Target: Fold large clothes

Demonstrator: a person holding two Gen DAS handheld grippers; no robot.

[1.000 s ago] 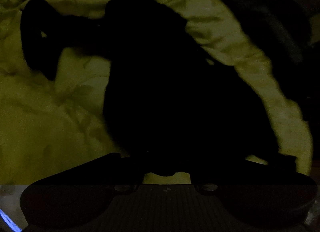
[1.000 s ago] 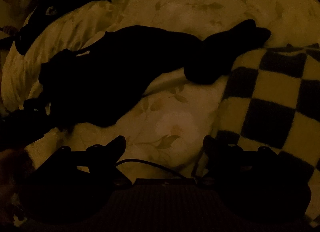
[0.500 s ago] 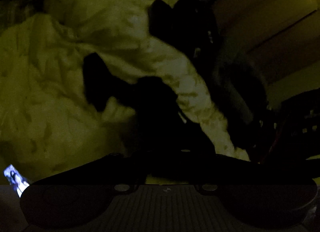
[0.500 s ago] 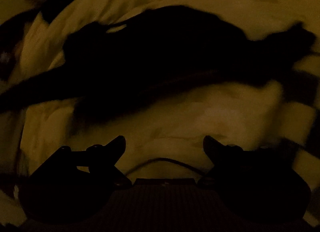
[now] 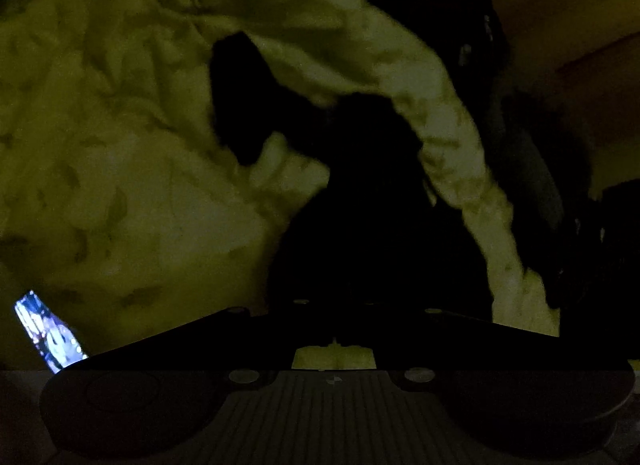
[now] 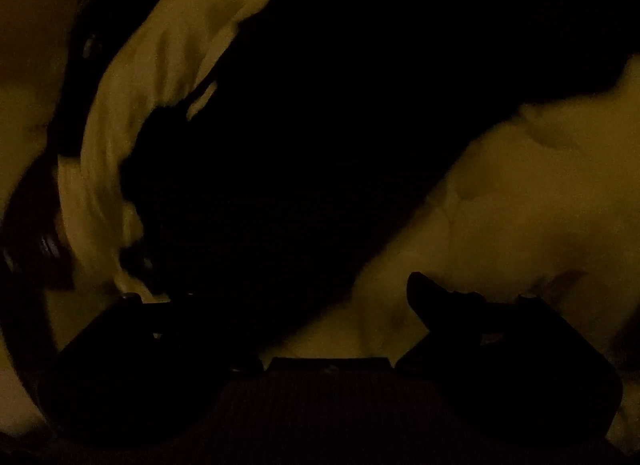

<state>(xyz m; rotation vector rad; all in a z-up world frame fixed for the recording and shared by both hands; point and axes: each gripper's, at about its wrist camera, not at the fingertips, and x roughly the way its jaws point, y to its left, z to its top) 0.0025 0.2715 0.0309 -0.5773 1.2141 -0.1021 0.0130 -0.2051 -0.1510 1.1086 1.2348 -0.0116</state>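
A black garment [image 5: 372, 205] lies crumpled on a pale leaf-patterned bedspread [image 5: 120, 185]. One sleeve [image 5: 240, 97] sticks out to the upper left. My left gripper [image 5: 360, 317] is shut on the garment's near part, and the cloth rises from the bed up to its fingers. In the right wrist view the same black garment [image 6: 320, 105] fills most of the frame, close below my right gripper [image 6: 328, 281]. That gripper is open; its right fingertip [image 6: 416, 277] stands over bare bedspread [image 6: 520, 205], while its left finger is lost against the dark cloth.
The room is very dark. A lit phone screen [image 5: 48, 333] glows at the lower left on the bed. Dark bag-like things [image 5: 460, 25] lie along the bed's far right edge, with a wall or floor beyond. More dark shapes [image 6: 80, 65] border the bed's left.
My left gripper has lifted and pulled back with the black garment, which now looks smaller and drawn up. The right gripper has dropped close over the garment; the checkered blanket has left its view.
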